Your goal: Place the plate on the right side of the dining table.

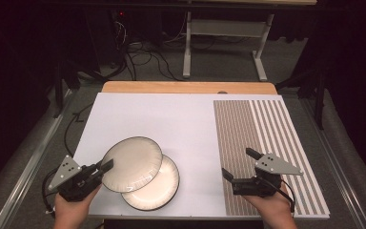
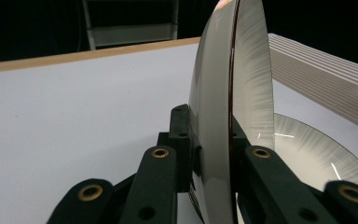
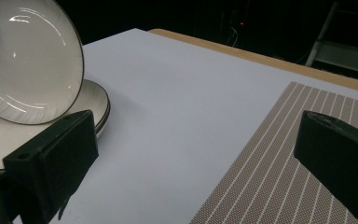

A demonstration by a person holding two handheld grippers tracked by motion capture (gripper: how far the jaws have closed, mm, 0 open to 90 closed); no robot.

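The left gripper has its jaws clamped on the near-left rim of the upper plate, holding it tilted above the lower plate, which lies flat on the white board near the front edge; the edge grip probably serves to lift one plate clear of the other. The right gripper hovers over the striped placemat with jaws wide apart and empty, apparently waiting.

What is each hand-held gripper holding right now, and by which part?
The left hand-held gripper grips the upper plate by its rim, tilted over the lower plate. The right hand-held gripper is open, holding nothing.
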